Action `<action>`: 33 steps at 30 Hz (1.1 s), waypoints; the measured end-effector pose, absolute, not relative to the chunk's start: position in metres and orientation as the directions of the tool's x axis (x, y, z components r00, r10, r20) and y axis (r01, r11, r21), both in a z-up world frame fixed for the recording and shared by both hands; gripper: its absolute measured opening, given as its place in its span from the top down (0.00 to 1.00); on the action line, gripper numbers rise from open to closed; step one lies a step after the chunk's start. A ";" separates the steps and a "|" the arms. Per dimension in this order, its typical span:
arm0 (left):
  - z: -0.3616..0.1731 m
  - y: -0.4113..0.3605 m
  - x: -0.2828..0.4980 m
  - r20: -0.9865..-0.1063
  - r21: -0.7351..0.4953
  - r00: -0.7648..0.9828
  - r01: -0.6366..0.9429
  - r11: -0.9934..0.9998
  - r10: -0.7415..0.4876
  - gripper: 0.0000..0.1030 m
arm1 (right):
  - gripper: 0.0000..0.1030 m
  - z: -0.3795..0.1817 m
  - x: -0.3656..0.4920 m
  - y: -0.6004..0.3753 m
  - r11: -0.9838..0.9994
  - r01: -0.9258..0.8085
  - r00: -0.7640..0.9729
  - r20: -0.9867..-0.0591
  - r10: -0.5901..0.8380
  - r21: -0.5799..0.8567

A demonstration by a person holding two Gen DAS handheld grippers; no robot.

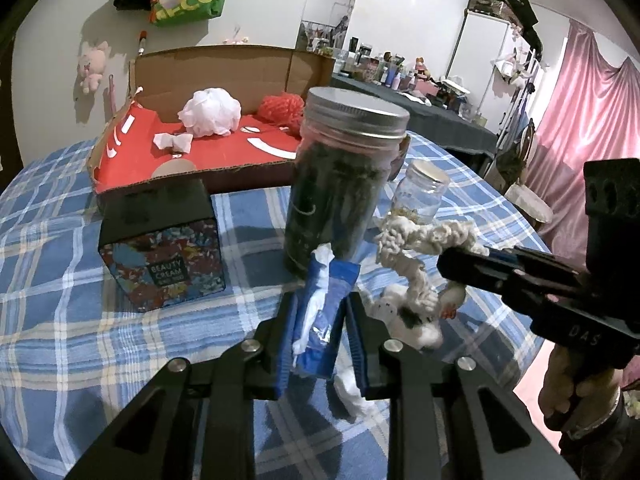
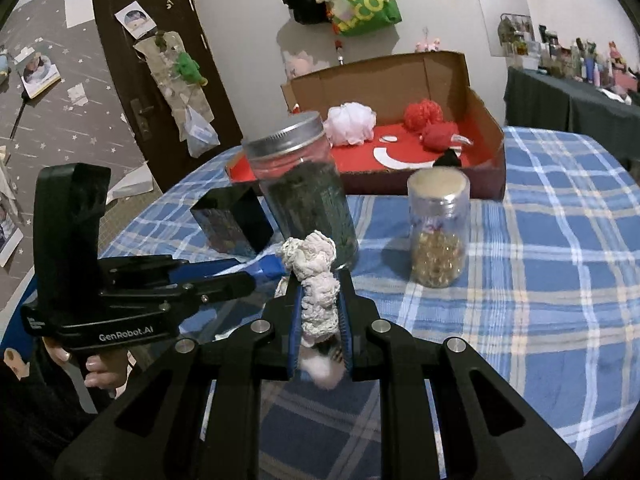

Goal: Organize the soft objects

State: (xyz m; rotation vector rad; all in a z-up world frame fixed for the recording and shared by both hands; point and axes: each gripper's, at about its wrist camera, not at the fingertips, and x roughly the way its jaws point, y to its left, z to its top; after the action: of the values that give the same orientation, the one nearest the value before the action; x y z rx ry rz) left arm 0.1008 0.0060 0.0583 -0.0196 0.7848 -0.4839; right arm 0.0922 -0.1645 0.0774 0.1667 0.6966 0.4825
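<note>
Between my left gripper's (image 1: 320, 312) pads sits a blue tissue pack (image 1: 320, 320), light and crushable, pinched mid-body; my right gripper (image 2: 320, 312) clamps a limp crocheted cord (image 2: 318, 292), best held near its plush end. Both hover above the table's (image 2: 540, 280) near edge. The tall dark jar (image 1: 336, 184) blocks my path to the far-edge cardboard box (image 1: 224, 72).

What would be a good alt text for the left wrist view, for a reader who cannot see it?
The left gripper clamps a blue tissue pack above a blue plaid tablecloth, while the right gripper holds a cream crocheted toy beside it. Behind stand a tall dark-filled jar, a small jar and an open cardboard box containing white and red puffs.
</note>
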 end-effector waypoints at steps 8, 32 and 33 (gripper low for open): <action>0.056 0.006 0.099 -0.680 -0.197 0.597 0.410 0.891 -0.425 0.75 | 0.85 0.074 0.094 -0.168 0.871 -0.366 0.646 -0.584 0.492 0.329; 0.027 -0.014 0.104 -0.723 -0.066 0.598 0.439 0.896 -0.345 0.60 | 0.83 0.044 0.100 -0.171 0.872 -0.327 0.606 -0.628 0.489 0.364; 0.027 -0.013 0.105 -0.721 -0.063 0.601 0.438 0.897 -0.344 0.62 | 0.83 0.044 0.100 -0.172 0.876 -0.325 0.611 -0.627 0.483 0.358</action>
State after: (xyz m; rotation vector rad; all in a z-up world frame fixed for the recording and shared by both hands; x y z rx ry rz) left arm 0.1046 -0.0135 0.0267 0.1247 0.8077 -0.4544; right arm 0.1000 -0.1715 0.0441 0.2167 0.7855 0.4703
